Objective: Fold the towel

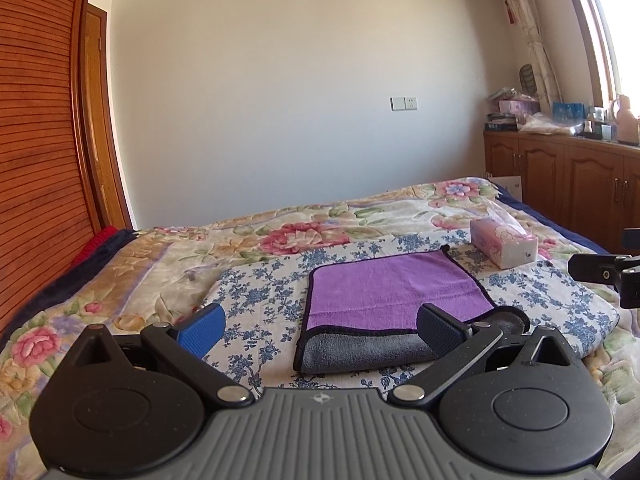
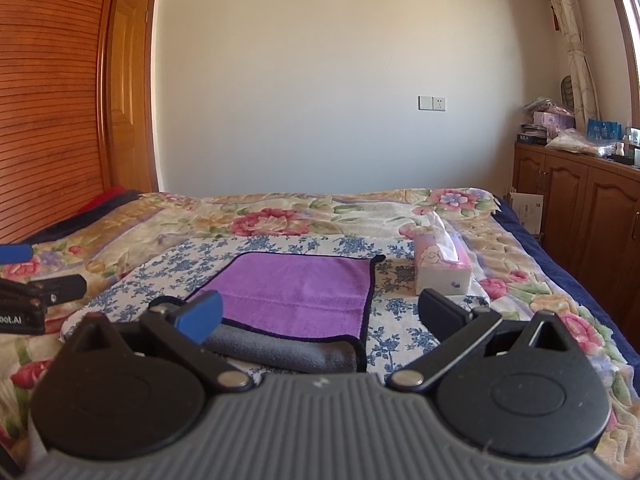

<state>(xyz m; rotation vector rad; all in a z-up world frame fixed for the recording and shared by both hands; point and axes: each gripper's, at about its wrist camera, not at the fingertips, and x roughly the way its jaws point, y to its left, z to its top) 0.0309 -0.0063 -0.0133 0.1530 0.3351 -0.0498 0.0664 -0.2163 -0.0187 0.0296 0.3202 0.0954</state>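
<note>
Both grippers hover with fingers spread wide, gripping nothing: the left gripper [image 1: 320,330] and the right gripper [image 2: 320,316]. The purple towel [image 1: 394,288] lies folded on the blue-flowered cloth [image 1: 260,292], with a tissue box [image 1: 503,242] at its two o'clock.

White letters reading "oot.AI", cut off at the frame's left edge, stand on the black body of the left gripper [image 2: 24,312] in the right wrist view. No other text is legible.
</note>
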